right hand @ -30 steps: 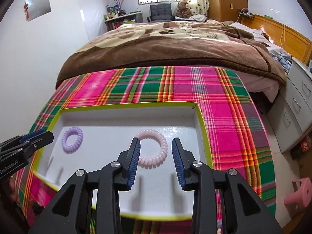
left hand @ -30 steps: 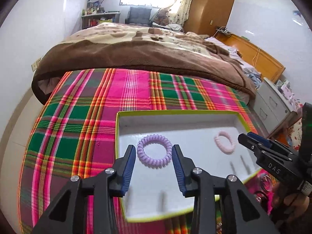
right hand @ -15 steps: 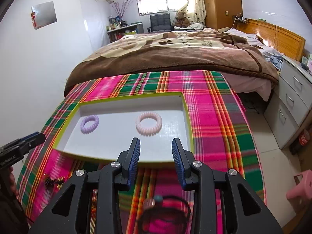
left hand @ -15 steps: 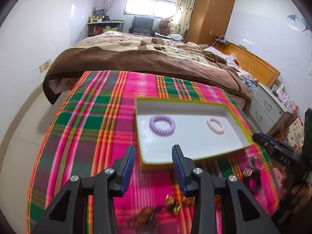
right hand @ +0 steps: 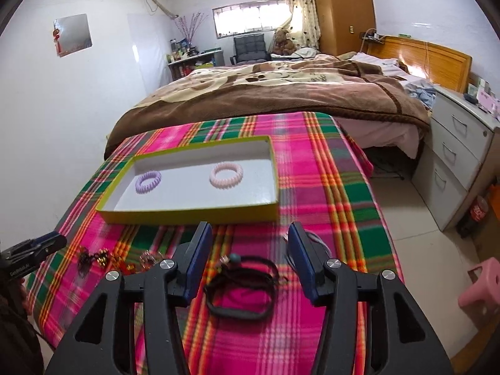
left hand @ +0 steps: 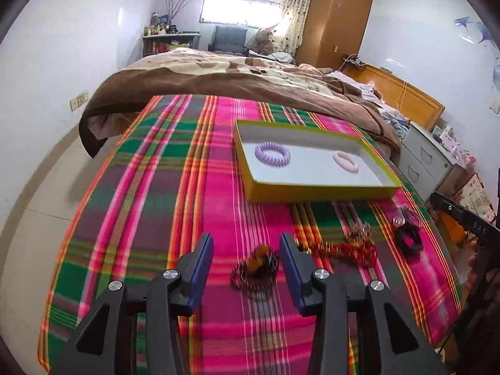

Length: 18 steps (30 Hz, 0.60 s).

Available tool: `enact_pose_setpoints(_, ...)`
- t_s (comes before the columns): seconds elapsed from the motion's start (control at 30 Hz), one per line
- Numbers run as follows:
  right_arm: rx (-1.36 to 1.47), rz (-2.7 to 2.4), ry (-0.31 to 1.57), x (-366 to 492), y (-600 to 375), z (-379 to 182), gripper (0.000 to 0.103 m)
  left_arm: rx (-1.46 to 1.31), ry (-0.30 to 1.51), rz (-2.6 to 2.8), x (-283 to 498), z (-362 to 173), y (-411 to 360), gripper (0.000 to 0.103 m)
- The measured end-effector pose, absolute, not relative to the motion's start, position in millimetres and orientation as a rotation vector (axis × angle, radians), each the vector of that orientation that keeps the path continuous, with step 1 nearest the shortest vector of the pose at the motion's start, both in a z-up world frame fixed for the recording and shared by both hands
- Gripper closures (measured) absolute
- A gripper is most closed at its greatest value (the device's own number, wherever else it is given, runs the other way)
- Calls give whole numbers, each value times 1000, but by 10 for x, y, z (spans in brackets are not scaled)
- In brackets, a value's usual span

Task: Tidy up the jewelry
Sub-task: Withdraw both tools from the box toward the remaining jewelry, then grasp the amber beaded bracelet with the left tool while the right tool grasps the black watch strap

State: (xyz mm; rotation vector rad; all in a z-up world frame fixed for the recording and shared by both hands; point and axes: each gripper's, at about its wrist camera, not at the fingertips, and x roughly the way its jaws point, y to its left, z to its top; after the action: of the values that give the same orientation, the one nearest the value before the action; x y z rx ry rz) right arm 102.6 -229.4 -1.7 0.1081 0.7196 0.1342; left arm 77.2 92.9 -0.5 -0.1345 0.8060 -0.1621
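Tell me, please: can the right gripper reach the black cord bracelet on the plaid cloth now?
Probably yes. The right gripper is open, the black cord bracelet lies between its fingers, and nothing covers it.

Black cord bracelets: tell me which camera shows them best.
The right wrist view. The black cord bracelets lie large and sharp on the plaid cloth, right between the open right tool fingers. In the left wrist view they are small, blurred and far off to the right, near the cloth's edge.
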Motion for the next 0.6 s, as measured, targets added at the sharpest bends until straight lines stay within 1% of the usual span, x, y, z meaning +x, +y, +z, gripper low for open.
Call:
enact_pose_setpoints(0.4, 131, 104, 786, 825, -2521, -320, 51, -135, 878, -151, 826, -259, 879, 60)
enact_pose_setpoints(0.6, 141, 117, 796, 789, -2561, -372, 51, -102, 904, -134, 881, -348, 784, 60)
